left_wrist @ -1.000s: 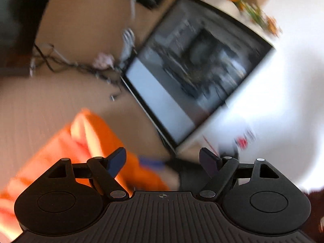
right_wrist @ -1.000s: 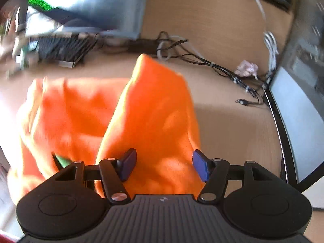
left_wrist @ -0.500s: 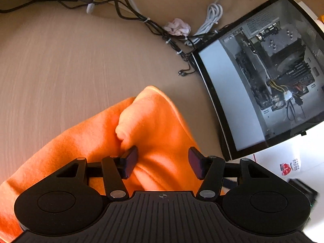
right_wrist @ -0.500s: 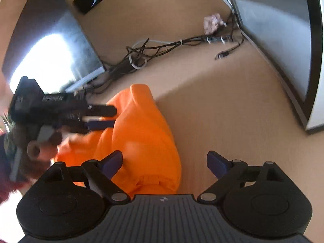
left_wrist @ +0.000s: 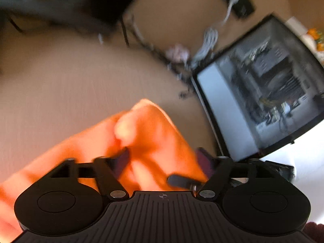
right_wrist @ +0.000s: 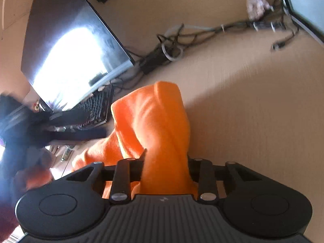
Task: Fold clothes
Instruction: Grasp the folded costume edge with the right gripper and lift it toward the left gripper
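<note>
Right gripper (right_wrist: 165, 160) clamped on bunched orange garment (right_wrist: 154, 121). Left gripper (left_wrist: 164, 158) jaws apart, straddling orange garment (left_wrist: 145, 133) fold; grip unclear through blur. Glass-sided PC case (left_wrist: 263, 93) ahead-right.

The garment (right_wrist: 158, 125) is showing plain bright orange, with no pattern, against the light tan wood-grain table (right_wrist: 253, 111). Both grippers are looking matte black with dark blue pads (left_wrist: 121, 160), and the cables (right_wrist: 182, 38) are running black and grey.
</note>
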`<state>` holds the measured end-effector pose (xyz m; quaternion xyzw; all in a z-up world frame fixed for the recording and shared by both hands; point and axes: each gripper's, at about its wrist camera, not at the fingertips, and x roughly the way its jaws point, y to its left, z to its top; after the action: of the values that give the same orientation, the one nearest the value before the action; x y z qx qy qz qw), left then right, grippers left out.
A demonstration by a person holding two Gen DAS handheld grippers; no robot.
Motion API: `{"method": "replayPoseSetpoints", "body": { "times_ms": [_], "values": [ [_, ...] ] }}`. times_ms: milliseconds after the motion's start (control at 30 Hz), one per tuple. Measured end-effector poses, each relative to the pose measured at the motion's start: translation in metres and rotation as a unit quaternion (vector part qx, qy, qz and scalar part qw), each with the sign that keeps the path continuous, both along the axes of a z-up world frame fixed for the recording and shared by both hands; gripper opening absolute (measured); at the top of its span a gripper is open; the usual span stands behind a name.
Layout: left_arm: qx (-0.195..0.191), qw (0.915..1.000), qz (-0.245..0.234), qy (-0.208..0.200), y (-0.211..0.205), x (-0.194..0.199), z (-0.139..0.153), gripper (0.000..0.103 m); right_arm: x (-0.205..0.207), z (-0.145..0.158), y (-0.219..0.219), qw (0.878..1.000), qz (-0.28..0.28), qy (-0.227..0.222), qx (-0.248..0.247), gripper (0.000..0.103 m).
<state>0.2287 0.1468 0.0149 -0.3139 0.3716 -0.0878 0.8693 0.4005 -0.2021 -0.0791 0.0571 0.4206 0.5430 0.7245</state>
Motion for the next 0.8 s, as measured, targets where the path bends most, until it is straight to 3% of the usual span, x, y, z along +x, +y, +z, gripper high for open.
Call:
{"method": "replayPoseSetpoints", "body": {
  "times_ms": [100, 167, 233, 300, 400, 467, 500, 633, 700, 800],
  "values": [
    [0.022, 0.9993, 0.029, 0.000, 0.012, -0.041, 0.012, 0.086, -0.006, 0.033, 0.005, 0.993, 0.024, -0.117, -0.023, 0.026],
    [0.017, 0.9984, 0.050, 0.020, 0.022, -0.050, 0.002, 0.082, -0.023, 0.055, 0.013, 0.970, 0.045, -0.231, -0.057, 0.026],
    [0.007, 0.9968, 0.068, 0.040, 0.030, -0.050, -0.014, 0.072, -0.045, 0.068, 0.024, 0.939, 0.069, -0.326, -0.089, 0.026],
    [-0.010, 0.9965, 0.068, 0.048, 0.033, -0.042, -0.029, 0.067, -0.081, 0.068, 0.037, 0.893, 0.104, -0.422, -0.119, 0.026],
    [-0.016, 0.9974, 0.050, 0.050, 0.028, -0.030, -0.043, 0.067, -0.144, 0.055, 0.055, 0.795, 0.162, -0.562, -0.159, 0.026],
    [-0.028, 0.9978, 0.040, 0.045, 0.031, -0.029, -0.049, 0.067, -0.179, 0.035, 0.059, 0.736, 0.200, -0.623, -0.174, 0.026],
    [-0.038, 0.9977, 0.037, 0.041, 0.034, -0.029, -0.051, 0.067, -0.193, 0.026, 0.059, 0.714, 0.219, -0.641, -0.179, 0.026],
    [-0.067, 0.9965, 0.037, 0.034, 0.050, -0.041, -0.057, 0.062, -0.228, -0.001, 0.058, 0.656, 0.263, -0.679, -0.202, 0.028],
    [-0.078, 0.9955, 0.043, 0.031, 0.061, -0.056, -0.056, 0.061, -0.237, -0.008, 0.060, 0.638, 0.270, -0.689, -0.212, 0.029],
    [-0.095, 0.9932, 0.064, 0.019, 0.086, -0.086, -0.044, 0.069, -0.246, -0.013, 0.064, 0.626, 0.278, -0.694, -0.220, 0.030]
  ]
}}
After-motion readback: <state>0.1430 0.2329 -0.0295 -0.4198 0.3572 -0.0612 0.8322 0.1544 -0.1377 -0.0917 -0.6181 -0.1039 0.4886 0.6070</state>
